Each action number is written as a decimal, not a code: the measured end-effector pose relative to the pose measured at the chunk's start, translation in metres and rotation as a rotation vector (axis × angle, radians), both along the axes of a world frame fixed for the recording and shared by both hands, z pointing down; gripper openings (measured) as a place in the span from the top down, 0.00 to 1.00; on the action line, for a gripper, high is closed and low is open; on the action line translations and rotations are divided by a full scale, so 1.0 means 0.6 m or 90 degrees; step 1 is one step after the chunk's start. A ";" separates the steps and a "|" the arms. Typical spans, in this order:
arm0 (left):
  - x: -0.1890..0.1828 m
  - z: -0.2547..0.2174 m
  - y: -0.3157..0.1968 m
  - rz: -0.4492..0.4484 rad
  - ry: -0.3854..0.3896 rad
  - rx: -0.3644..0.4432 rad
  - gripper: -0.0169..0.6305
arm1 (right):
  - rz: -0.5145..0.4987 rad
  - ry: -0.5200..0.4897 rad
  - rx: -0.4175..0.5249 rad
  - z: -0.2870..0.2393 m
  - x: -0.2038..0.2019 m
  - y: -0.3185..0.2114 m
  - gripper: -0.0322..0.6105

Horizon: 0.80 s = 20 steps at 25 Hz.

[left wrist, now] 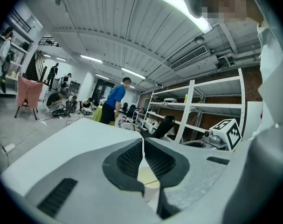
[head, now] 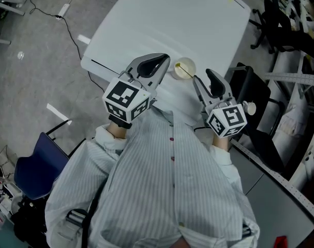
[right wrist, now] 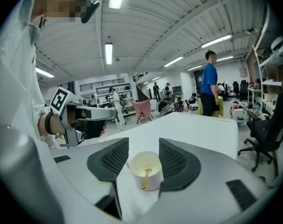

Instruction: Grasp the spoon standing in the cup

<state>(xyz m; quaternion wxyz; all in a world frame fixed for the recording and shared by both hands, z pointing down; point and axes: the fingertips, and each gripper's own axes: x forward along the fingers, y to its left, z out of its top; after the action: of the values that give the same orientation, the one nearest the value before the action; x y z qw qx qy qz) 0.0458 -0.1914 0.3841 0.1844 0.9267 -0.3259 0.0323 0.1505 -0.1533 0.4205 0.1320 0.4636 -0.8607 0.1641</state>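
Observation:
A small white cup (head: 185, 67) stands near the front edge of the white table (head: 162, 19), with a yellow spoon (head: 183, 70) leaning in it. My right gripper (head: 202, 75) is just right of the cup. In the right gripper view the right gripper (right wrist: 143, 146) is open, and the cup (right wrist: 146, 169) with the spoon (right wrist: 145, 177) sits in the gap between its pads, which do not press on it. My left gripper (head: 164, 61) is to the cup's left. In its own view the left gripper (left wrist: 143, 146) is shut and empty, and part of the cup (left wrist: 148, 177) shows below its pads.
A black office chair (head: 252, 107) stands right of the table and a blue chair (head: 35, 167) at the lower left. Cables (head: 69, 30) run over the floor. Metal shelving (left wrist: 192, 106) and several people, one in blue (right wrist: 209, 85), are in the background.

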 end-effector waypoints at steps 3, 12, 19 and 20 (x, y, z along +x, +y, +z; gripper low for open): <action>0.003 0.004 0.002 0.005 -0.001 -0.004 0.95 | -0.003 0.004 -0.006 0.018 -0.001 0.002 0.68; -0.001 0.013 0.003 0.010 -0.008 -0.013 0.95 | -0.036 0.025 -0.014 0.070 -0.005 0.020 0.68; 0.000 0.019 0.000 0.010 -0.009 -0.019 0.95 | -0.058 0.066 -0.021 0.104 -0.002 0.029 0.68; -0.001 0.020 0.000 0.009 -0.010 -0.020 0.95 | -0.058 0.072 -0.020 0.107 -0.001 0.030 0.68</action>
<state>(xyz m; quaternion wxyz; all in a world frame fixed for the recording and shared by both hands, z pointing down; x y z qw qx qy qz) 0.0454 -0.1912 0.3960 0.1960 0.9257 -0.3202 0.0455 0.1500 -0.1352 0.4848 0.1949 0.4301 -0.8695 0.1449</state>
